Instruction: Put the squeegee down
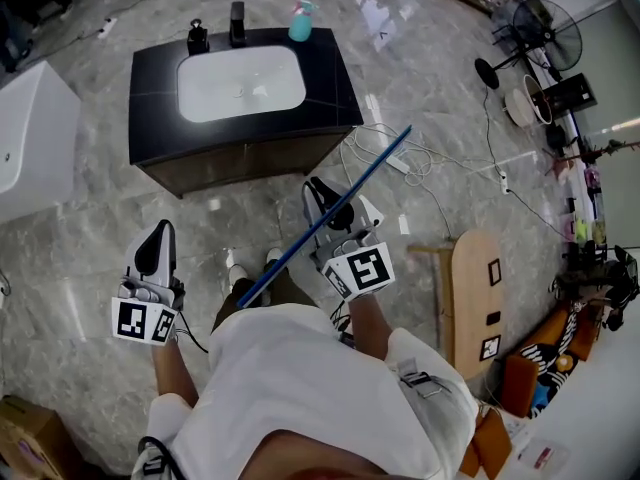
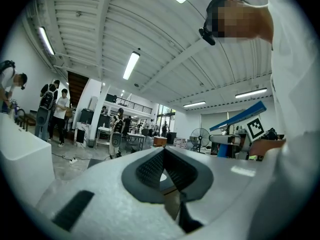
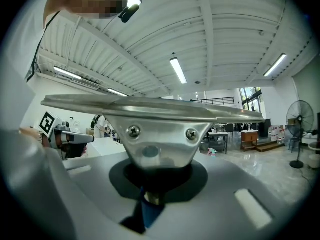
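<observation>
My right gripper (image 1: pixel 325 204) is clamped on the squeegee (image 3: pixel 150 118). The jaws pinch its short blue neck just under the screwed metal bracket, so the long blade bar crosses right in front of my pads. From above, that bar runs as a thin blue line slanting over the marble floor (image 1: pixel 80 258), held in the air short of the near edge of the dark sink cabinet (image 1: pixel 152 80) and touching nothing. My left gripper (image 1: pixel 158 236) has its jaws pressed together on nothing, off to the side. I judge the squeegee light and stiff, but the smooth metal and the long bar give it leverage to twist in a pinch. The neck at the bar's middle looks like the balanced place to hold, and I would set it down with the bar level.
</observation>
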The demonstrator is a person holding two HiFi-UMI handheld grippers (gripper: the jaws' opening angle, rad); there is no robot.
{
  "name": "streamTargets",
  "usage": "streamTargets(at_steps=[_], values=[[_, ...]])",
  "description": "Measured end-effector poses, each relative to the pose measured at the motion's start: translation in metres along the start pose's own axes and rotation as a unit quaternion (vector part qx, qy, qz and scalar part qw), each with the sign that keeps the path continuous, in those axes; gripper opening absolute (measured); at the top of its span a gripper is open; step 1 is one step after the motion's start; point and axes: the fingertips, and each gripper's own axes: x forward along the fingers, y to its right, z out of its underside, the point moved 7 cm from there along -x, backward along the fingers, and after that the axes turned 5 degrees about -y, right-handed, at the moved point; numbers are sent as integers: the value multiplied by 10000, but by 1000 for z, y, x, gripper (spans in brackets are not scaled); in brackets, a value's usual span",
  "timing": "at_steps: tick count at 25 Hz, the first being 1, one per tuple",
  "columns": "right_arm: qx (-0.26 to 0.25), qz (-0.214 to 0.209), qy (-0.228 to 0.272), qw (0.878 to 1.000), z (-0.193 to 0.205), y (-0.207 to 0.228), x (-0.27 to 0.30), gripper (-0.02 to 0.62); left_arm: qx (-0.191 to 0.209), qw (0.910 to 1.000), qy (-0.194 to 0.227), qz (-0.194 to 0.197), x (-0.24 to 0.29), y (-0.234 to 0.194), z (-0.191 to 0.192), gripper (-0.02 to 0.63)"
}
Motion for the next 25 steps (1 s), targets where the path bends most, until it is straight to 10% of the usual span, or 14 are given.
streamTargets(at_steps=[16, 25], values=[[-80, -814, -134, 9966, -6, 26, 96, 35, -23, 9978, 30, -655, 30, -16, -13, -2], [-679, -1754, -1045, 9766, 20, -19, 255, 43, -267, 9899, 57, -1390, -6, -33, 1, -2]])
